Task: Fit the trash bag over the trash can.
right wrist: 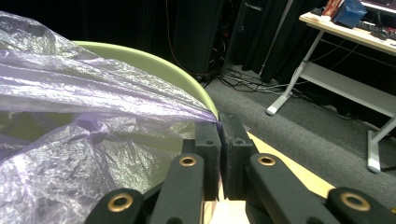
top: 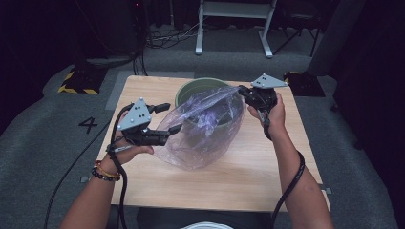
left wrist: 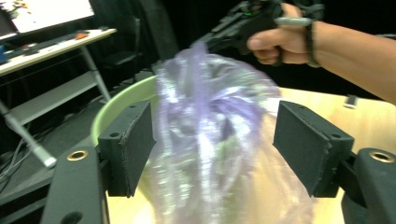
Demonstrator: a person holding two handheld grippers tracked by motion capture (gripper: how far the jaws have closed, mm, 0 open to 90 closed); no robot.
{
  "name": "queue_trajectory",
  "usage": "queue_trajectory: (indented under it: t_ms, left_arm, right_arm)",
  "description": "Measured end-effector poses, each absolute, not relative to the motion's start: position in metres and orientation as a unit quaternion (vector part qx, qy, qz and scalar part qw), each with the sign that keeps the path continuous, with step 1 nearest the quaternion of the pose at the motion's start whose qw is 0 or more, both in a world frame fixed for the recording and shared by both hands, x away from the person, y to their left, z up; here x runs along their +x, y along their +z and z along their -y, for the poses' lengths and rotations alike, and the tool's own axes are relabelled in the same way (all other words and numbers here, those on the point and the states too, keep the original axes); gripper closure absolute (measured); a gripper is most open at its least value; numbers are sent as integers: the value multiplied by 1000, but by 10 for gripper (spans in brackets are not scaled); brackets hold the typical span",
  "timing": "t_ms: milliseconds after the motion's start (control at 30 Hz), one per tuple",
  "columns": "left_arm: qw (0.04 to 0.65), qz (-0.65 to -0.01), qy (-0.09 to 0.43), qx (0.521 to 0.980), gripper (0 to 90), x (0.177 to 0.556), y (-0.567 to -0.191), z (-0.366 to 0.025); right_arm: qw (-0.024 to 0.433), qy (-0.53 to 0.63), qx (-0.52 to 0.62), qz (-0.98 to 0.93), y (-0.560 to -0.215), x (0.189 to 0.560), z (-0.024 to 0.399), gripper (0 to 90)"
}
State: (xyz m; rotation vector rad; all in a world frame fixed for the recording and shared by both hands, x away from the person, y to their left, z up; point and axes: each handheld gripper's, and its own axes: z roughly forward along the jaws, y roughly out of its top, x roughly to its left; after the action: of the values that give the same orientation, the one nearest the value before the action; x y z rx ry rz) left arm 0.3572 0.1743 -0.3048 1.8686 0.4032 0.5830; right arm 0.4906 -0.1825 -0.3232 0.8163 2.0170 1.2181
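- Bag (top: 205,129), clear thin plastic, lies slumped on the surface (top: 248,171) against a green bowl (top: 191,88); in the high view the right gripper (top: 244,90) pinches its far edge and lifts it taut, likely to stretch the mouth open.
- Left gripper view: the left gripper (left wrist: 215,140) has its jaws parted around the bag without pressing, seemingly placed for a fresh hold.
- Right gripper view: jaws clamped on the film (right wrist: 93,98) just beside the bowl's rim (right wrist: 177,74).

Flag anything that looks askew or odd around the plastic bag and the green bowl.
The plastic bag hangs lopsided: the right gripper pinches one edge, while the left gripper is open and grips nothing. The bag droops across the green bowl. Nothing is spilled or visibly torn.
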Motion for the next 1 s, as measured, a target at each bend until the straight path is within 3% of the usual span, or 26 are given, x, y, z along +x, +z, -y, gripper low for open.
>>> queue_trajectory:
  t_ms: [33,133,167,200,267,300,400,500,1000]
  left_arm:
    - [526,-166,251,796,265,357,-306,-171]
    - [458,-182,290,820,374,364,-317,-161]
    - [458,-182,290,820,430,364,-317,-161]
    - [449,-186,291,824,430,368,-320,-161]
    - [438,-192,303,824,555,374,-322,-164]
    - [436,-192,308,824,693,377,-323,-166]
    - [431,-200,320,819,789,387,-326,-171]
    - [430,-207,324,817,843,398,-328,-175]
    - [441,-255,347,788,898,457,-337,-171]
  right_arm:
    - [319,463,310,-767,-323,491,183,868]
    - [320,463,312,-765,-324,491,185,861]
    - [320,463,312,-765,-324,491,185,861]
    - [322,463,312,-765,-324,492,186,856]
    - [322,465,312,-763,-323,491,188,856]
    - [324,467,313,-761,-323,492,189,856]
    - [326,470,313,-758,-322,492,190,855]
    - [330,472,314,-755,-321,494,192,854]
    - [305,472,361,-744,-339,521,201,849]
